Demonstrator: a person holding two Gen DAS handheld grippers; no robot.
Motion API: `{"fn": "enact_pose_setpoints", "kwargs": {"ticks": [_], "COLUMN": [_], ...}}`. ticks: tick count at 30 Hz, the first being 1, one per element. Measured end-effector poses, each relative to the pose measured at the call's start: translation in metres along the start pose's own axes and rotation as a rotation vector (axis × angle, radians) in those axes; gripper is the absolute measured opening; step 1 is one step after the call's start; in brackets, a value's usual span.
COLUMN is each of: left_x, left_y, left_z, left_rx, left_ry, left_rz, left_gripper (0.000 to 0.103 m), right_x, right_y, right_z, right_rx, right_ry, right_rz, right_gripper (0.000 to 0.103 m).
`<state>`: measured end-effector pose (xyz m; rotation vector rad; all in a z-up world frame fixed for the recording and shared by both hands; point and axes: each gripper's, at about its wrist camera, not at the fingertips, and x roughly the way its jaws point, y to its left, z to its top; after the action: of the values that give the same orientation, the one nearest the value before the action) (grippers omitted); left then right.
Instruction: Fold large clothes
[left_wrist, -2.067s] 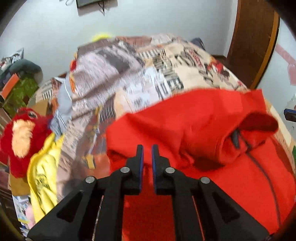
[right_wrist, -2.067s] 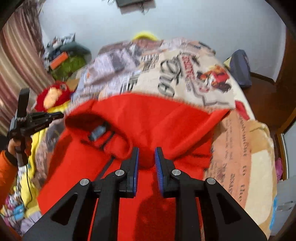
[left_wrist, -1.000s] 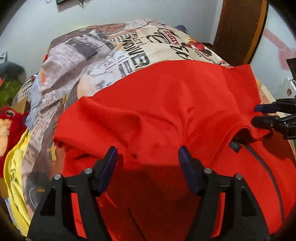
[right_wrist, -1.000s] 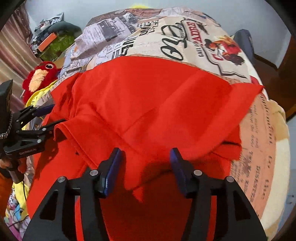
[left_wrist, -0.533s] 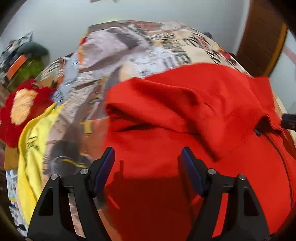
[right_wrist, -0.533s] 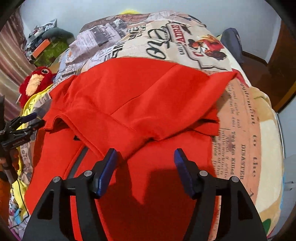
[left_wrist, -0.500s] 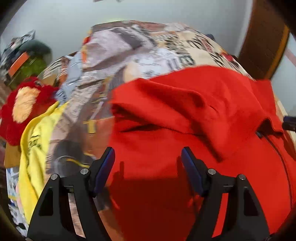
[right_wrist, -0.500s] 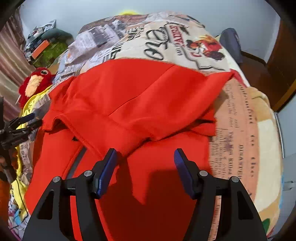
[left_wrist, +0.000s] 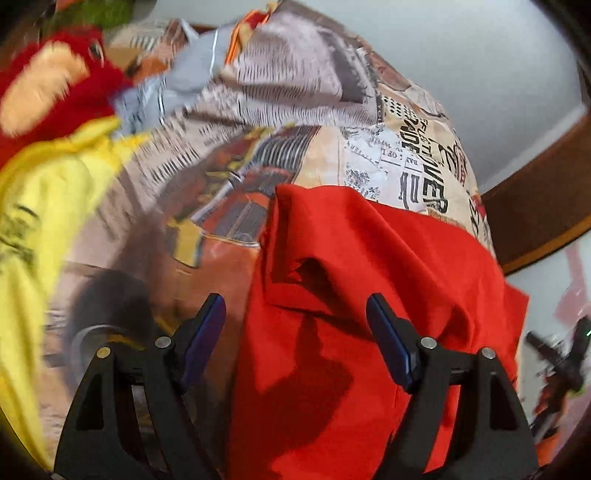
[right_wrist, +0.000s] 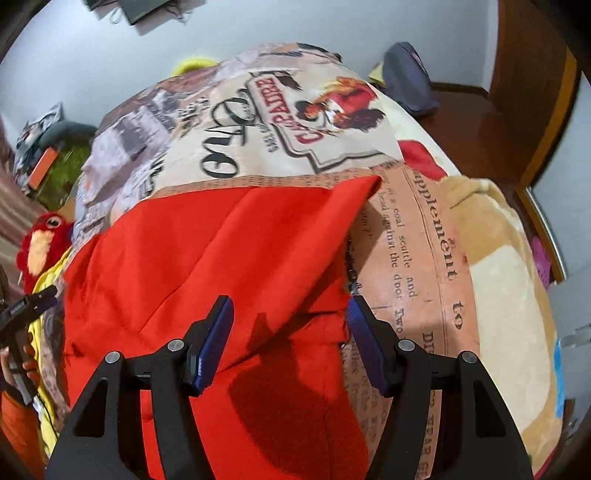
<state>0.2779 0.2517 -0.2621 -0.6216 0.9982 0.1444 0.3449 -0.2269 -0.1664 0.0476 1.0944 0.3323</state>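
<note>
Since the frames two seconds back, both grippers have let go of the red garment (right_wrist: 207, 258) and spread their jaws; each view has since swung toward its own side of the cloth. Left gripper (left_wrist: 295, 336): jaws wide apart, holding nothing, poised over the garment's left edge where a loose folded flap buckles. Right gripper (right_wrist: 290, 339): jaws likewise wide apart and empty, over the right edge where a pointed corner of the upper layer lies on the printed bedspread (right_wrist: 424, 258). The garment rests on the bedspread, its upper part doubled over the lower so that two layers show, with the fold line running across both views. Beside the bed on the left are a yellow garment (left_wrist: 40, 206) and a red plush toy (left_wrist: 48, 92), both blurred in the left view. Handling, as a judgement: the cloth appears light, soft and limp, with no stiffness of its own; it will sag between any two holds and drag on the fleecy cover rather than slide. Suitable holds are the outer edges or corners of the doubled stack, pinching both layers together, one gripper at each side, so that the next fold carries over evenly. A pinch on the top layer alone would likely peel the fold apart.
</note>
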Motion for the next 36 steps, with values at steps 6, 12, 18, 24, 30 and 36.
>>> {"fn": "enact_pose_setpoints", "kwargs": {"ticks": [6, 12, 18, 24, 30, 36], "left_x": [0.039, 0.078, 0.089, 0.067, 0.020, -0.003], "left_y": [0.002, 0.010, -0.005, -0.011, -0.032, -0.058], "left_z": [0.015, 0.033, 0.037, 0.042, 0.065, 0.098], "left_rx": [-0.063, -0.119, -0.046, 0.012, 0.115, 0.206], "left_ry": [0.028, 0.090, 0.092, 0.002, -0.126, -0.211], "left_rz": [-0.046, -0.100, -0.102, -0.038, 0.008, 0.056], "left_gripper": [0.078, 0.078, 0.033, 0.012, 0.011, 0.011], "right_x": [0.030, 0.051, 0.072, 0.068, 0.045, 0.036], "right_y": [-0.014, -0.025, -0.042, -0.033, -0.013, 0.013], "right_z": [0.008, 0.018, 0.028, 0.036, 0.061, 0.096], "right_rx": [0.044, 0.101, 0.216, 0.167, 0.057, -0.034], "right_ry": [0.058, 0.081, 0.063, 0.012, -0.089, -0.178], "right_rz": [0.009, 0.072, 0.172, 0.148, 0.119, 0.087], "right_gripper": [0.060, 0.060, 0.060, 0.025, 0.012, 0.011]}}
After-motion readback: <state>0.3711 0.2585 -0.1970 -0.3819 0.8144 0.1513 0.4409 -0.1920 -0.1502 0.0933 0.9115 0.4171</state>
